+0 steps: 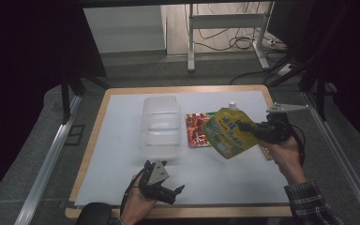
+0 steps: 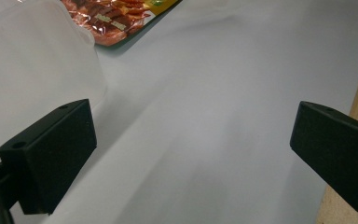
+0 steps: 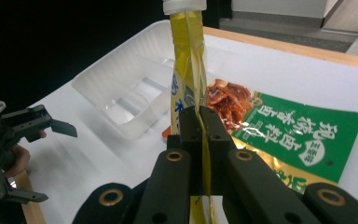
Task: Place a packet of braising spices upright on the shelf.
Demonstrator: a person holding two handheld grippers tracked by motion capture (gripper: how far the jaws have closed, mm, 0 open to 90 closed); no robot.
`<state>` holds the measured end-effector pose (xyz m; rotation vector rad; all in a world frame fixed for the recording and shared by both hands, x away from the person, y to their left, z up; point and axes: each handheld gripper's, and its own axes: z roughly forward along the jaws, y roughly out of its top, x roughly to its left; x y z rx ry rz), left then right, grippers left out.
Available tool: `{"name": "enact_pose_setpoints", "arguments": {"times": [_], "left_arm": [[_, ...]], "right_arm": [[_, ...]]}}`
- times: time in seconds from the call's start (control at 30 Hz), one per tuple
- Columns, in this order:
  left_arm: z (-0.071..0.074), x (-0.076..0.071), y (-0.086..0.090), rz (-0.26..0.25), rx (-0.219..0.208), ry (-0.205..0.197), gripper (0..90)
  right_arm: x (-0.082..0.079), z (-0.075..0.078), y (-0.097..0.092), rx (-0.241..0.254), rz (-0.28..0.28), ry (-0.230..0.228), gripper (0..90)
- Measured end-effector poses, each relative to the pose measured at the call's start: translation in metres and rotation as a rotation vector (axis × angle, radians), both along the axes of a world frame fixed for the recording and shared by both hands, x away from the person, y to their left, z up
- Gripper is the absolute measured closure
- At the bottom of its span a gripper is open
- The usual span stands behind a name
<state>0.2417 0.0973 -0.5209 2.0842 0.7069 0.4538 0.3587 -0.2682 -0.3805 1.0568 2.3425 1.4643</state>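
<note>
Left gripper (image 1: 165, 183): black, blocky jaws spread wide apart with nothing between them – it sits low at the near edge of the table (image 1: 93, 140).
Table top: a smooth white sheet over a pale wooden board.
Right gripper (image 3: 200, 122): black jaws pressed together on the thin side edge of the yellow pouch (image 1: 228, 132), holding it up above the table.
Yellow pouch: soft, shiny, flat, with a small white cap (image 1: 232, 104); its long line runs from the cap at the far end to the wide bottom at the near end, and it leans a bit.
Clear tray (image 1: 160, 125): see-through plastic, box shape with round corners – left of the pouch, on the sheet.
Snack packet (image 1: 196, 129): flat, glossy, red and green; it lies under the pouch, and may touch the tray, hard to tell.
</note>
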Motion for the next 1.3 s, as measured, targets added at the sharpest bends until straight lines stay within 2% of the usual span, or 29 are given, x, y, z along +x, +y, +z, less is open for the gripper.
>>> {"name": "enact_pose_setpoints", "arguments": {"times": [0.37,0.6,0.7,0.87,1.13,1.3], "left_arm": [[0.0,-0.008,0.0,-0.003,0.034,-0.013,0.3],[0.001,-0.011,0.006,0.008,0.03,-0.013,0.4],[0.001,-0.013,0.009,0.012,0.04,-0.013,0.5],[0.002,-0.014,0.014,0.022,0.032,-0.013,0.5],[0.002,-0.016,0.022,0.048,0.061,-0.045,1.1],[0.002,-0.012,0.03,0.072,0.008,-0.027,1.1]], "right_arm": [[0.023,0.015,0.011,0.004,0.014,-0.019,89.0],[0.038,0.019,0.02,0.004,0.027,-0.029,88.9],[0.044,0.019,0.023,0.002,0.053,-0.032,89.0],[0.056,0.02,0.032,-0.003,0.073,-0.037,89.0],[0.073,0.025,0.05,-0.027,0.086,-0.056,88.9],[0.084,0.026,0.057,-0.026,0.101,-0.073,88.9]]}}
